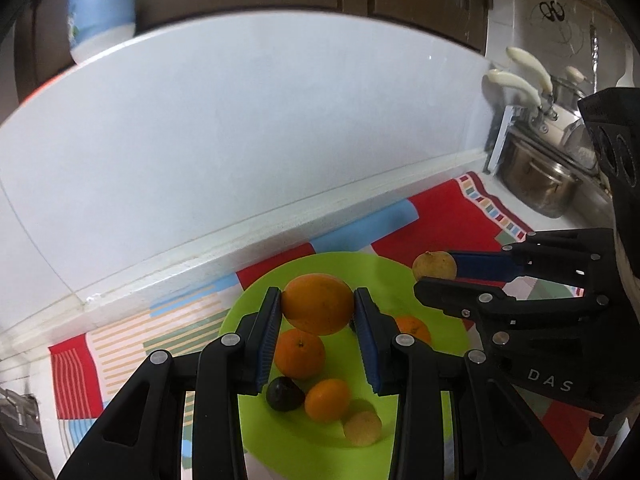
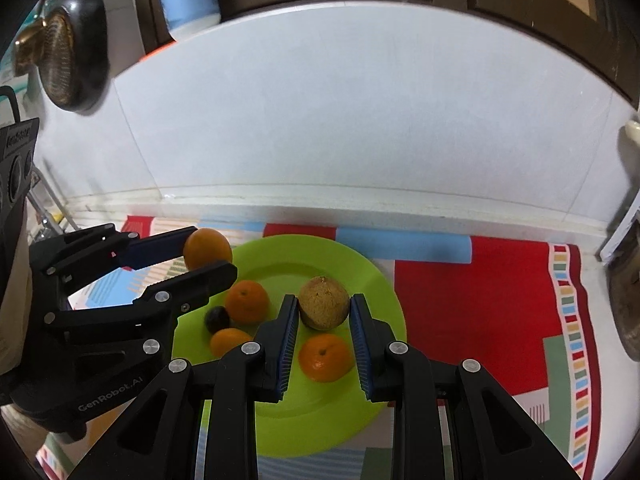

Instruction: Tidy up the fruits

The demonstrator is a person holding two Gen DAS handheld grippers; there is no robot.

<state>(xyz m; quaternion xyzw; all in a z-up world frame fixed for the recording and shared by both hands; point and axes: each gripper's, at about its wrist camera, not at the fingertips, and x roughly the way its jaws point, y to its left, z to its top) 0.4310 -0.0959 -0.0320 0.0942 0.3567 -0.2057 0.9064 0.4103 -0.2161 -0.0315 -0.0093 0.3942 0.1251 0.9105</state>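
A green plate (image 1: 276, 432) (image 2: 280, 264) lies on a patterned cloth. My left gripper (image 1: 317, 304) (image 2: 208, 258) is shut on a large orange (image 1: 318, 304) (image 2: 207, 248) and holds it above the plate's far left part. My right gripper (image 2: 324, 308) (image 1: 436, 270) is shut on a brown-yellow fruit (image 2: 324, 302) (image 1: 434, 266) above the plate's right side. On the plate lie three small oranges (image 1: 299, 354) (image 1: 328, 400) (image 1: 414, 328), a dark plum (image 1: 284, 394) (image 2: 217, 319) and a pale yellow fruit (image 1: 363, 429).
The patterned red, blue and striped cloth (image 2: 480, 300) covers the counter. A white tiled wall (image 2: 360, 120) rises behind. A steel pot (image 1: 536, 184) and white-handled utensils (image 1: 520, 80) stand at the right. A blue-white container (image 1: 100, 8) is up on the left.
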